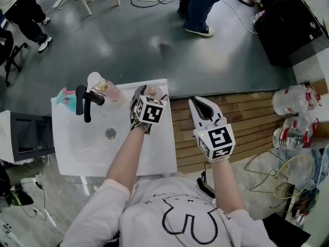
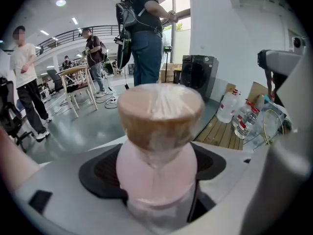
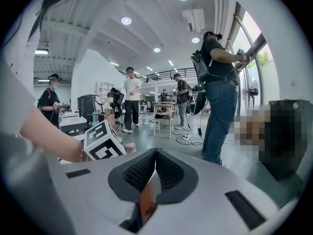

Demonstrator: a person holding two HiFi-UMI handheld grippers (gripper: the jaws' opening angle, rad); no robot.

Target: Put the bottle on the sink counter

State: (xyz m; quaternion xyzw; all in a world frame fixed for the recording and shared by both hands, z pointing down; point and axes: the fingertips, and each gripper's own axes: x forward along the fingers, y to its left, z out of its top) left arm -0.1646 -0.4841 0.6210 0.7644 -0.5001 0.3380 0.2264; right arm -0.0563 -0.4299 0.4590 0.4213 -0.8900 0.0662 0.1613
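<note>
The job looks nearly done. The bottle (image 2: 157, 153) is gripped between the jaws of the left gripper (image 1: 144, 94), at the upper right corner of the sink counter (image 1: 160, 158). It has not been let go yet. It is pink with a brown cap. The right gripper (image 1: 199, 105) jaws are closed on nothing.

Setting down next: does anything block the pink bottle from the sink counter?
Nothing visible does. The brown-capped pink plastic bottle sits in the left gripper at the back right corner of the white sink counter; the black faucet stands clear to its left.
</note>
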